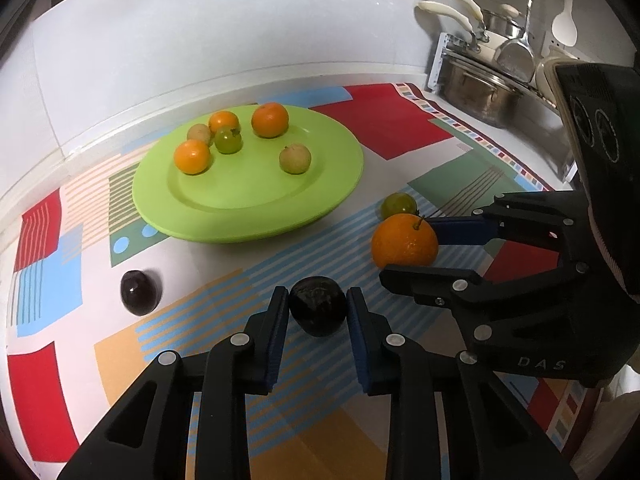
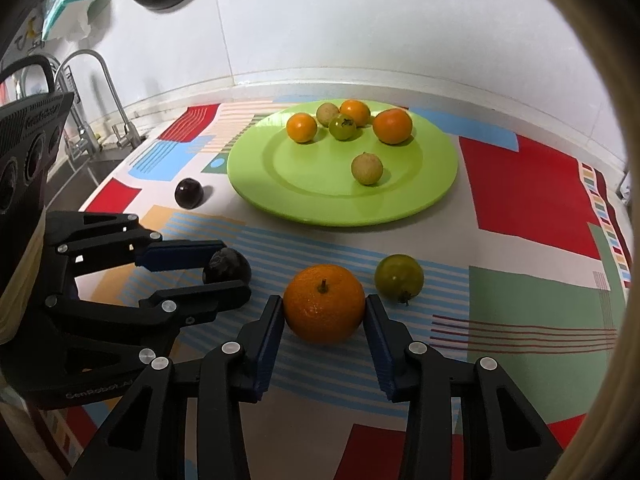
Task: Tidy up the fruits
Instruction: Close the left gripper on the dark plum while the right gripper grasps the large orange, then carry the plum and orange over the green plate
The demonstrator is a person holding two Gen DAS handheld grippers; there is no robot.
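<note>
A green plate (image 1: 256,208) (image 2: 400,204) holds several small fruits: oranges, a green tomato and pale round fruits. My left gripper (image 1: 318,312) (image 2: 224,276) is closed around a dark wrinkled fruit (image 1: 318,310) (image 2: 228,266) that rests on the cloth, its pads touching both sides. My right gripper (image 2: 324,308) (image 1: 408,246) is closed around a large orange (image 2: 324,302) (image 1: 404,240) on the cloth. A green tomato (image 2: 399,279) (image 1: 398,204) lies just right of the orange. A dark plum (image 1: 140,292) (image 2: 189,193) lies left of the plate.
A colourful patterned cloth (image 1: 400,124) (image 2: 528,200) covers the counter. Steel pots and utensils (image 1: 480,84) stand at the back right. A sink with a tap (image 2: 100,92) is at the far left. A white wall runs behind the plate.
</note>
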